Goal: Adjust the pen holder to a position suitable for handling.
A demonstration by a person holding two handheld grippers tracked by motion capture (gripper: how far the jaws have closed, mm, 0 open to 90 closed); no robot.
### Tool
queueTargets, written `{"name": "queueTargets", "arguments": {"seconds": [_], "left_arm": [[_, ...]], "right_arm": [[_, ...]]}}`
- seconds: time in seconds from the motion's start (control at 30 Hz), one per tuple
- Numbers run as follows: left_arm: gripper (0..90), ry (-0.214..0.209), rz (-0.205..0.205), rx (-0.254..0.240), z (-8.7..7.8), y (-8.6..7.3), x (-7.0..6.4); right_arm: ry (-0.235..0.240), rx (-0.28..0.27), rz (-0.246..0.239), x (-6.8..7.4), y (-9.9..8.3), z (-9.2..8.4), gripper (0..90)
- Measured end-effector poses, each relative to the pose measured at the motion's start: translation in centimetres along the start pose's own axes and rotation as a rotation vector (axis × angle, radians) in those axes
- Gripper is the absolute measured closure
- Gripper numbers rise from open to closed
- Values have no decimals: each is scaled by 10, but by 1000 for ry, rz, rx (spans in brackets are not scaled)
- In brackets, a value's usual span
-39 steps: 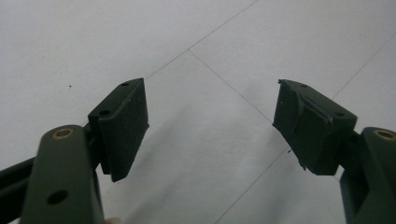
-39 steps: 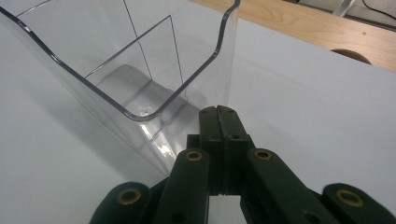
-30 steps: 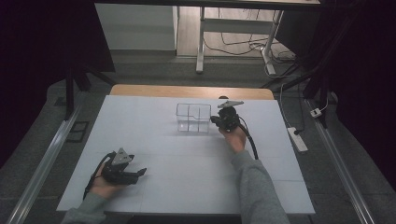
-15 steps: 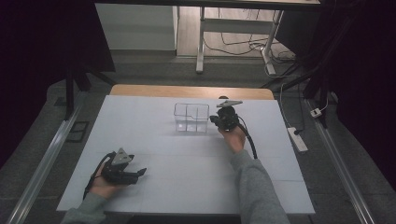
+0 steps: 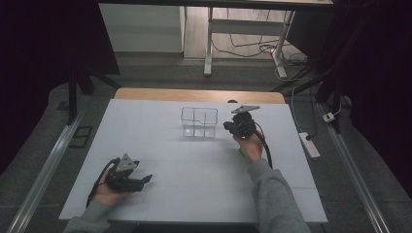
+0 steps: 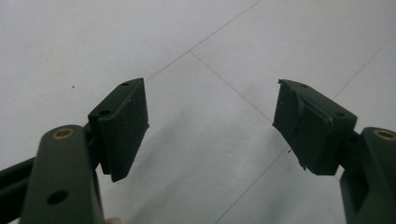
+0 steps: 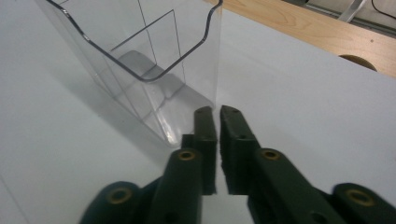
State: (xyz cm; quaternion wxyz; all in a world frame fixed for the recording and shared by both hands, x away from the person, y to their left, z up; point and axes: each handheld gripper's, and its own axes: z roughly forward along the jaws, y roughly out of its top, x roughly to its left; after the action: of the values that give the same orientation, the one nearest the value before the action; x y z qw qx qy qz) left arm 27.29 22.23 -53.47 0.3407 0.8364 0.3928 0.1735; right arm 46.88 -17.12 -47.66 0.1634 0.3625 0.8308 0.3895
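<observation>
Now my right gripper point(image 7: 216, 116), jaws just easing apart with nothing between, sits beside the clear bin point(image 5: 199, 122) near the desk's far edge (light, slick, brittle, I'd judge); I'd pinch its wall. Left gripper point(image 6: 210, 126) is spread.

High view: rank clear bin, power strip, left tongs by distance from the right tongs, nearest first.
From the right tongs:
1. Clear bin, just to their left on the table.
2. Power strip, on the floor off the table's right edge.
3. Left tongs, near the table's front left, in the other hand.
</observation>
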Motion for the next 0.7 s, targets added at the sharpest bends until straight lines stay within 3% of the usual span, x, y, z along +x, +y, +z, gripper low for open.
{"name": "queueTargets", "arguments": {"seconds": [0.03, 0.07, 0.1, 0.13, 0.23, 0.7], "left_arm": [[261, 0, 0, 0, 0, 0, 0], [260, 0, 0, -1, 0, 0, 0], [260, 0, -1, -2, 0, 0, 1], [261, 0, -2, -3, 0, 0, 1], [260, 0, -7, -11, 0, 0, 1], [261, -4, 4, -18, -2, 0, 0]], "right_arm": [[0, 0, 0, 0, 0, 0, 794], [4, 5, 14, 0, 0, -3, 714], [4, 5, 14, 0, 0, -3, 714], [20, 4, 36, -1, 0, -7, 645], [23, -1, 45, -2, -2, -13, 568], [14, 31, 31, -1, -22, -41, 392]]}}
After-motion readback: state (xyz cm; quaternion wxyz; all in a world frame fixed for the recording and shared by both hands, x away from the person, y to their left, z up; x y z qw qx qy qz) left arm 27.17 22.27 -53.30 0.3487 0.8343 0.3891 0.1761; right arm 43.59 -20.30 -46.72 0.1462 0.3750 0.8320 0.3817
